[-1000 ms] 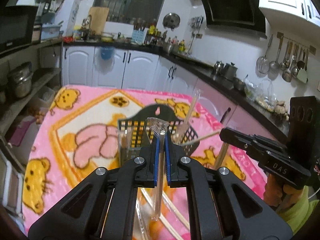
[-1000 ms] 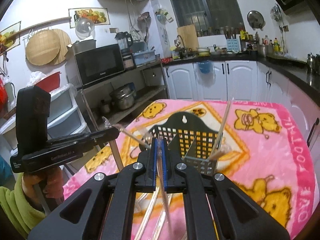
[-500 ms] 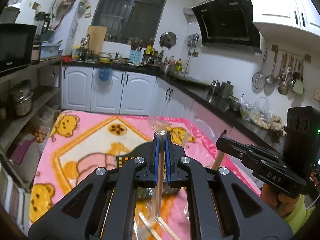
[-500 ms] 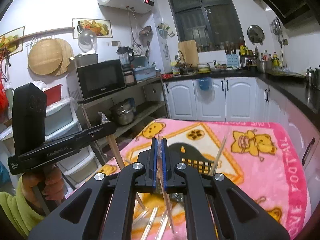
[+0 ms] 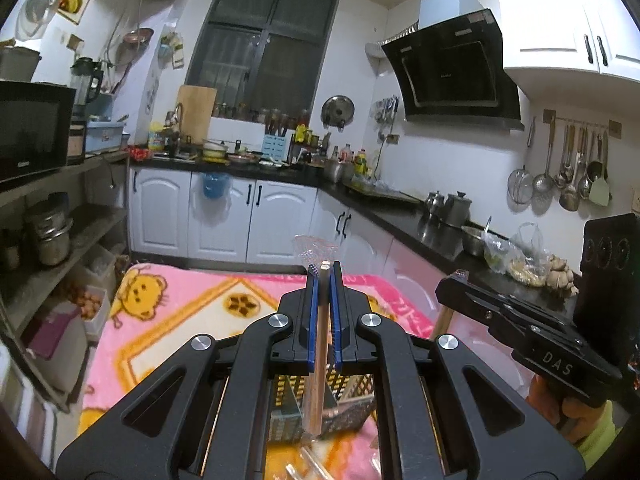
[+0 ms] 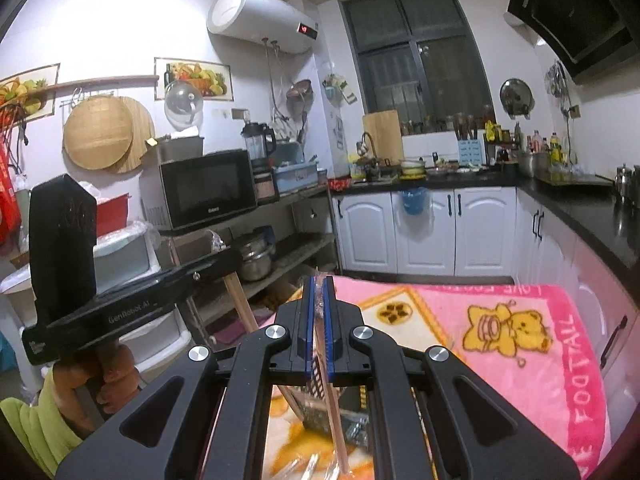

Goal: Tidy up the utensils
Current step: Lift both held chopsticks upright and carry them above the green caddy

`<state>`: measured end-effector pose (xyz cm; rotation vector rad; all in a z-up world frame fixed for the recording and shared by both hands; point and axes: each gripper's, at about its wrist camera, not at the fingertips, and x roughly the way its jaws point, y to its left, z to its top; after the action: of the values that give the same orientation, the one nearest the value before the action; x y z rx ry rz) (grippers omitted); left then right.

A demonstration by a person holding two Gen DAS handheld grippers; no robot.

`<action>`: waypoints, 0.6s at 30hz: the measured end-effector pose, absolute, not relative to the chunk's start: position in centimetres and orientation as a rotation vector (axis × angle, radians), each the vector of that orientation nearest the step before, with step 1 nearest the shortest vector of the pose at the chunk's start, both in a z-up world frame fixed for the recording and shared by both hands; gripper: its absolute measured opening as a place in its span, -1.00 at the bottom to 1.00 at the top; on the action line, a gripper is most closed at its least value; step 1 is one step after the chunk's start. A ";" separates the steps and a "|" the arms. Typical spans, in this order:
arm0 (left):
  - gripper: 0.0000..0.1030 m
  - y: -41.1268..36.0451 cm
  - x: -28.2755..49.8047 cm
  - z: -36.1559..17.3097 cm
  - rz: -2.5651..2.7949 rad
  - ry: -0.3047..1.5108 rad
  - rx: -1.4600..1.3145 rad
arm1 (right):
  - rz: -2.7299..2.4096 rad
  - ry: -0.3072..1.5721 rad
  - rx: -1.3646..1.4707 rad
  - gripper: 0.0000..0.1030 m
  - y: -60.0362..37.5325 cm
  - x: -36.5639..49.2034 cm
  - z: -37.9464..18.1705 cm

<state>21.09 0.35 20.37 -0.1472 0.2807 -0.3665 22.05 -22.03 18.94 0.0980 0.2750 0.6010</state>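
Left wrist: both my hand-held grippers raised above the utensil basket.
My left hand-held gripper pinches a wrapped chopstick; my right hand-held gripper pinches another chopstick, both hanging toward the basket.

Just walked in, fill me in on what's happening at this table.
A person is sorting utensils with two tools. The left hand-held gripper is shut on a wrapped chopstick, and the right hand-held gripper is shut on another chopstick. Both hang above the black mesh basket on the pink blanket.
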 end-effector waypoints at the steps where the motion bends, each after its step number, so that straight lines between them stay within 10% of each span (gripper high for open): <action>1: -0.94 0.3 21.1 20.5 -0.365 0.272 -0.146 | 0.600 0.267 0.103 -0.91 -22.0 22.2 19.3; 18: -0.94 0.6 23.6 21.9 -0.305 0.221 -0.161 | 0.494 0.146 0.077 -0.91 -22.5 24.9 22.2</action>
<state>23.59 0.62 21.86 -0.1611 0.2211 -0.3054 24.92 -22.52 22.18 0.0773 0.1457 0.4945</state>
